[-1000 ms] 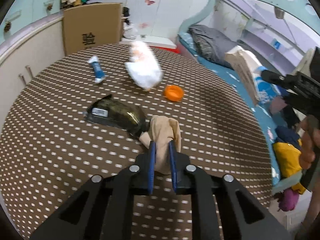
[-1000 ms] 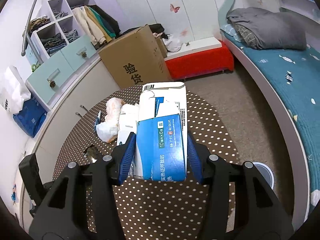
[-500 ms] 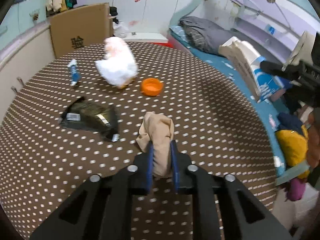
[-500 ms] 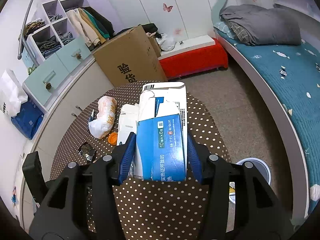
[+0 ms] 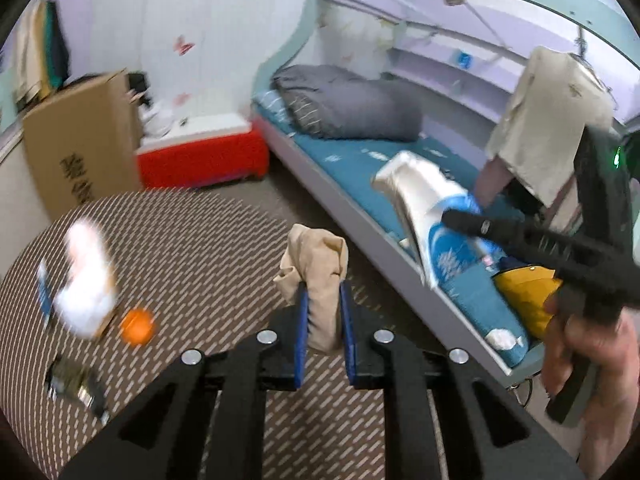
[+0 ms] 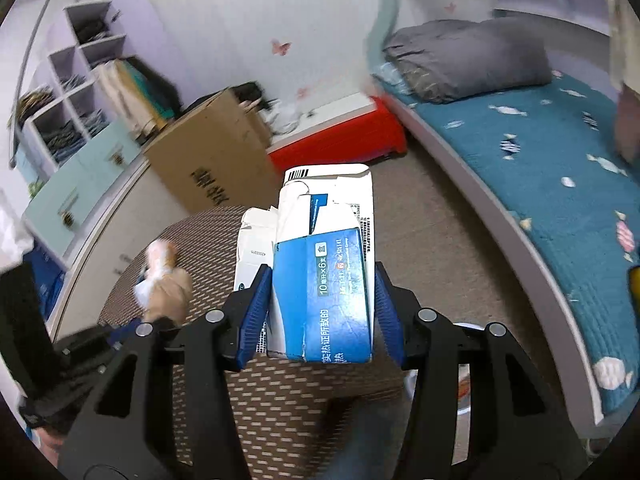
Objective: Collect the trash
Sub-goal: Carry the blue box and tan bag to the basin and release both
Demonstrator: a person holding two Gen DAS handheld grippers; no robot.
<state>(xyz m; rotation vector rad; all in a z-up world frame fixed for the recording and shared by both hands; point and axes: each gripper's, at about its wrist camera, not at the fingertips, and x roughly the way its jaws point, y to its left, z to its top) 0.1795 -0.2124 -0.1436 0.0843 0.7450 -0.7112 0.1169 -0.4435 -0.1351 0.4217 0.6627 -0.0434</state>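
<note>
L gripper jaws clamped on beige rag, frame center; R gripper jaws pinch blue box, center, sticking up past tips.

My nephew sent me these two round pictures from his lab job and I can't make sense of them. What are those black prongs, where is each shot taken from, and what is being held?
There is no robot: a person holds a two-fingered gripper in each hand, and a fisheye camera on each looks forward along its fingers.

In the left-hand picture, the left gripper is shut on a crumpled beige cloth. Below lies a round dotted table with a white wad, an orange cap and a dark wrapper.

In the right-hand picture, the right gripper is shut on flattened blue-and-white cartons. The person's hand shows in the left picture.
</note>
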